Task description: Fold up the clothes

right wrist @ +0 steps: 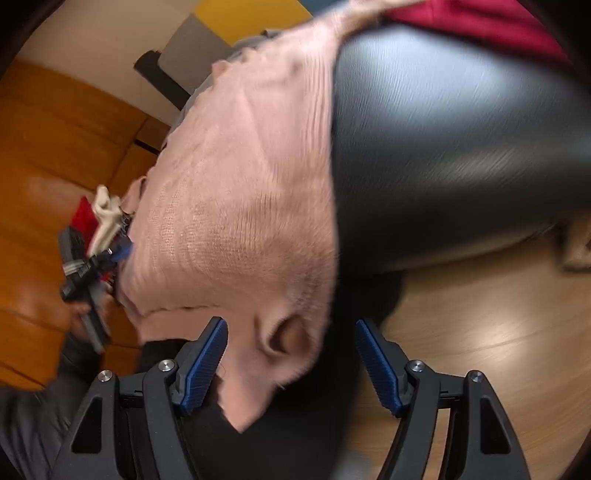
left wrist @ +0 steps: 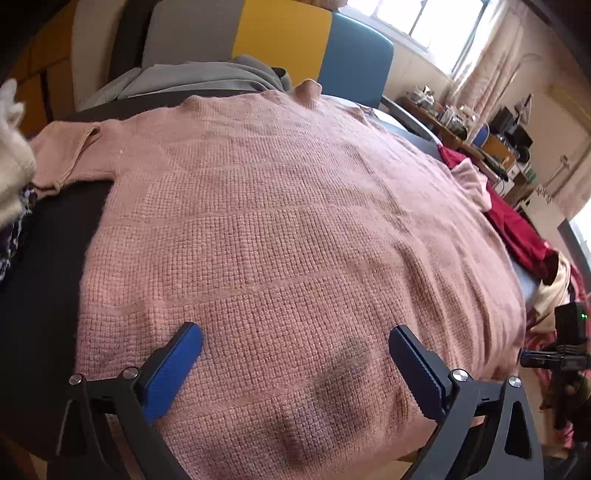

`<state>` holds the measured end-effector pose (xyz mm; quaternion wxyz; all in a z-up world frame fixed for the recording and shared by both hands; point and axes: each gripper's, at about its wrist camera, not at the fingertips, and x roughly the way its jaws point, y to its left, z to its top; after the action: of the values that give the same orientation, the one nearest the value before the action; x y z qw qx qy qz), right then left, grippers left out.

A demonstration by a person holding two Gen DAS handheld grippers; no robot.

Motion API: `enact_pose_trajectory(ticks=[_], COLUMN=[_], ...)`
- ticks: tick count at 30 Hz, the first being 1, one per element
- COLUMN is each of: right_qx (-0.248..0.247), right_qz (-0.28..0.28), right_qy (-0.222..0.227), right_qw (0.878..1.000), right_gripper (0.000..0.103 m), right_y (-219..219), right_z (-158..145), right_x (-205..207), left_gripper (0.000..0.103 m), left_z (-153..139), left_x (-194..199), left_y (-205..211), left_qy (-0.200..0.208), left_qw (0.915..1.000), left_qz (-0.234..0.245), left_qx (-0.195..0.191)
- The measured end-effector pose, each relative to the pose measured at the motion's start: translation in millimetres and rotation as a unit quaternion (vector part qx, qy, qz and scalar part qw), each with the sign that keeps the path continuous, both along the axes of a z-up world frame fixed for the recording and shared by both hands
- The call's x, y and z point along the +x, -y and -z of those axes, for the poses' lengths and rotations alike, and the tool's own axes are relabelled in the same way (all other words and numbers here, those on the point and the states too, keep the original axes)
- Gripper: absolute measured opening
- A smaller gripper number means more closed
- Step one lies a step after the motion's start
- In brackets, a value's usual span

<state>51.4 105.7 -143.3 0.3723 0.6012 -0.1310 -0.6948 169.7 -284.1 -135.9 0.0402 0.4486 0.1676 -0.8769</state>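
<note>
A pink knit sweater (left wrist: 280, 229) lay spread flat across a dark padded seat (right wrist: 443, 147), filling the space ahead of the left gripper (left wrist: 295, 365), whose blue fingers (left wrist: 173, 369) stood wide apart just above the knit, holding nothing. Beyond the sweater's far right edge sat a red garment (left wrist: 517, 229), and a grey one (left wrist: 207, 77) past its collar. The right gripper (right wrist: 291, 365) was likewise spread wide and empty, a sweater corner hanging off the seat edge between its fingers, wooden floor (right wrist: 480, 332) to its right.

Sunlit window (left wrist: 424, 22), pale curtains (left wrist: 491, 74), cluttered desk (left wrist: 461, 133), wood floor (right wrist: 480, 332), grey, yellow, blue panels (left wrist: 280, 33)
</note>
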Motion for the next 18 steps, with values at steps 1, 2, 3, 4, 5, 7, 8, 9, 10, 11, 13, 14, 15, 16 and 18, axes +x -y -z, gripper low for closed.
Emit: enact_pose_trajectory(ticks=[1,2,3,4,5,7,8,9,10,11,13,14,15,16,18], right_qx=[0.011,0.012,0.013,0.014,0.011,0.038,0.076,0.118,0.159,0.194,0.209,0.2,0.19,0.176,0.15], right_qz=[-0.003,-0.005,-0.007,-0.008,-0.012,-0.028,-0.036,-0.042,-0.047,-0.051,-0.036,-0.025,-0.015,-0.007,0.002], right_qy=[0.005,0.007,0.007,-0.004,-0.021,-0.056,-0.063,-0.065,-0.067,-0.068,-0.058,-0.057,-0.055,-0.055,-0.069], right_qw=[1.0,1.0,1.0,1.0,1.0,0.997,0.994,0.99,0.984,0.977,0.976,0.978,0.98,0.983,0.986], right_gripper=[0.061,0.037,0.023,0.011,0.008,0.006,0.005,0.005,0.005,0.005,0.005,0.005,0.005,0.008,0.011], right_y=[6.6,10.4,13.1,10.9,9.3,6.0,5.3,3.5,1.8,0.0,-5.2,-7.7,-10.1,-12.4,-15.6], right_z=[4.5,4.2,2.3,-6.9,-18.4,-35.9,-34.3,-26.2,-18.1,-10.4,0.4,-0.6,-2.5,-8.8,-29.4], right_x=[0.4,0.8,1.7,4.5,7.6,15.5,18.1,19.9,21.7,23.1,22.9,23.1,23.2,23.0,21.7], left_gripper=[0.102,0.102,0.102,0.102,0.102,0.102,0.103,0.103,0.103,0.103,0.103,0.103,0.103,0.103,0.102], left_z=[0.2,0.1,0.0,-0.1,0.0,1.0,1.5,2.0,2.8,3.6,4.2,4.0,3.4,2.4,-1.5], left_x=[-0.4,-0.4,1.0,2.5,2.9,2.7,2.9,2.9,2.3,2.0,2.0,1.7,1.6,1.7,2.7], left_y=[-1.7,-2.5,-1.6,-0.3,-0.2,-1.6,-2.3,-3.5,-5.7,-7.8,-11.5,-12.7,-13.0,-12.2,-6.9], left_qy=[0.002,0.003,0.004,0.004,0.003,-0.001,-0.002,-0.002,0.0,0.001,0.007,0.01,0.011,0.012,0.006], left_qw=[1.0,0.9999,0.9999,0.9999,1.0,1.0,1.0,0.9999,0.9998,0.9997,0.9991,0.9988,0.9986,0.9987,0.9996], left_qz=[0.004,0.007,0.008,0.007,0.006,0.004,0.004,0.005,0.007,0.009,0.015,0.018,0.021,0.021,0.011], left_qx=[-0.005,-0.009,-0.01,-0.008,-0.007,-0.007,-0.008,-0.013,-0.019,-0.025,-0.039,-0.045,-0.047,-0.045,-0.025])
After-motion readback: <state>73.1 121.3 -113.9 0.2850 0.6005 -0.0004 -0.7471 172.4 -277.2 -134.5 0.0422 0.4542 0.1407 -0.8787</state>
